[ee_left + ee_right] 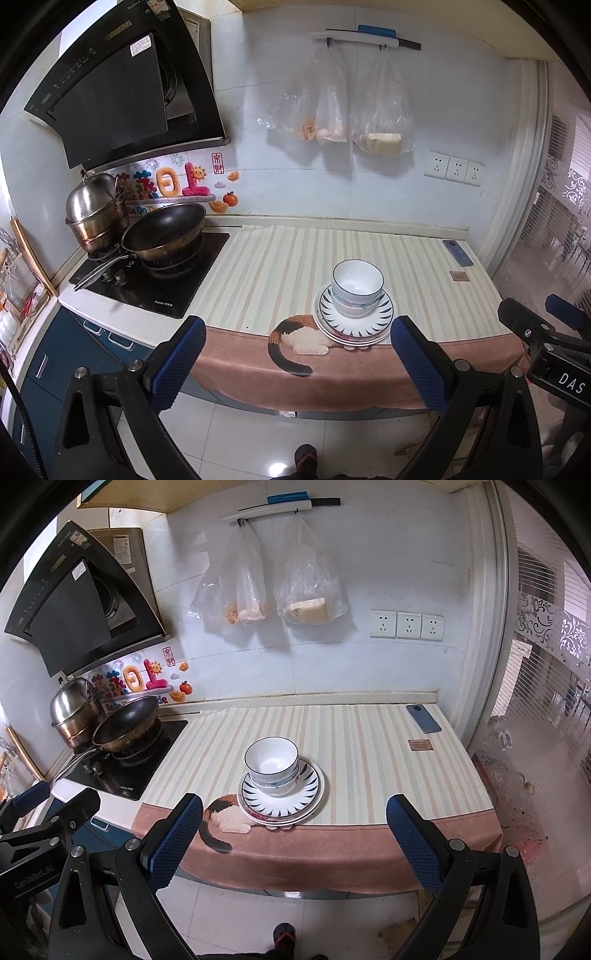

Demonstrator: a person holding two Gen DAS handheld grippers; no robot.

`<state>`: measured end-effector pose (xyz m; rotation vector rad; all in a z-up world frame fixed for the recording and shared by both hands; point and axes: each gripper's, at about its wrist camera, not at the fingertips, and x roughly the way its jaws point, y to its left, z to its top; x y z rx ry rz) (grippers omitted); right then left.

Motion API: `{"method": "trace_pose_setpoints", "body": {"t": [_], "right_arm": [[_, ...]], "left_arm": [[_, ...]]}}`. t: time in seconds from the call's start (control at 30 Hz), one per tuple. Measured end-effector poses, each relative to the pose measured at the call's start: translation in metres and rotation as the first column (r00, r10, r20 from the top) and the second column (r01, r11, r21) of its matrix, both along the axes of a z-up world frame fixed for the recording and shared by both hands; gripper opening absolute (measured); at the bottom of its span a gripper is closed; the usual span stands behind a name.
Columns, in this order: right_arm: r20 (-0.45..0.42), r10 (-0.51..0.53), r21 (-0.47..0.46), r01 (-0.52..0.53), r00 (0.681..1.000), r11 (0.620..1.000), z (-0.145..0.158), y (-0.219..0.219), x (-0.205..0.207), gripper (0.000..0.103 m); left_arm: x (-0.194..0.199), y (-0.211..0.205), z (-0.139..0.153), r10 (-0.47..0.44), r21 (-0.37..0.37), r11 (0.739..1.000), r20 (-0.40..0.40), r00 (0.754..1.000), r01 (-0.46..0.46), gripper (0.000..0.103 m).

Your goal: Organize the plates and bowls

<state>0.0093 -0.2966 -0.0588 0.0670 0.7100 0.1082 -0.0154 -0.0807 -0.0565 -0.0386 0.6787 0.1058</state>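
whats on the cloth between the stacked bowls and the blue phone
Nothing: between the bowls and the phone, only bare striped cloth shows, clearest in the right wrist view.

The bowls (pixel 357 286) are white with a dark rim line, nested upright, opening upward, the top one empty. They rest on the stacked plates (pixel 384 314), slightly off centre toward the back. The top plate is white with dark radial leaf marks around its rim; the lower plates show only as edges beneath it. The stack lies flat near the front edge of the counter (pixel 280 266), ahead of and between the open fingers (pixel 181 363).
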Motion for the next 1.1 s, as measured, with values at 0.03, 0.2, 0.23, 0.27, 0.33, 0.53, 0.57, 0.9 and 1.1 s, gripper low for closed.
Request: {"method": "trace_pose_setpoints", "body": {"t": [0.03, 0.2, 0.23, 0.27, 0.33, 0.53, 0.57, 0.9, 1.1], "right_arm": [[0.001, -0.001, -0.001, 0.001, 1.000, 1.000, 0.000, 0.000, 0.000, 0.102], [0.005, -0.005, 0.001, 0.005, 1.000, 1.000, -0.001, -0.001, -0.002, 0.102], [0.006, -0.005, 0.000, 0.005, 1.000, 1.000, 0.000, -0.001, -0.002, 0.102], [0.008, -0.006, -0.001, 0.006, 1.000, 1.000, -0.001, -0.001, -0.002, 0.102], [0.008, -0.007, 0.001, 0.007, 1.000, 1.000, -0.001, -0.001, -0.003, 0.102], [0.003, -0.010, 0.004, 0.010, 1.000, 1.000, -0.001, 0.000, -0.007, 0.102], [0.003, -0.011, 0.005, 0.011, 1.000, 1.000, -0.001, 0.000, -0.008, 0.102], [0.008, -0.028, -0.001, 0.028, 1.000, 1.000, 0.000, 0.005, -0.016, 0.102], [0.000, -0.028, 0.000, 0.028, 1.000, 1.000, -0.001, 0.006, -0.020, 0.102]], "left_arm": [[0.000, 0.000, 0.000, -0.001, 0.001, 1.000, 0.000, 1.000, 0.001, 0.103], [0.000, 0.000, 0.001, -0.001, 0.001, 1.000, 0.006, 1.000, 0.001, 0.103], [0.000, 0.000, 0.002, -0.002, 0.000, 1.000, 0.007, 1.000, 0.002, 0.103], [0.000, 0.000, 0.002, -0.002, 0.002, 1.000, 0.006, 1.000, 0.002, 0.103], [-0.001, 0.000, 0.002, -0.002, 0.002, 1.000, 0.006, 1.000, 0.002, 0.103], [-0.001, 0.000, 0.002, -0.002, -0.002, 1.000, 0.006, 1.000, 0.002, 0.103], [-0.001, 0.001, 0.002, -0.003, -0.002, 1.000, 0.007, 1.000, 0.003, 0.103], [-0.001, 0.000, 0.002, -0.020, -0.006, 1.000, 0.003, 1.000, 0.020, 0.103], [-0.002, -0.002, 0.002, -0.025, -0.012, 1.000, 0.006, 1.000, 0.025, 0.103]]}}
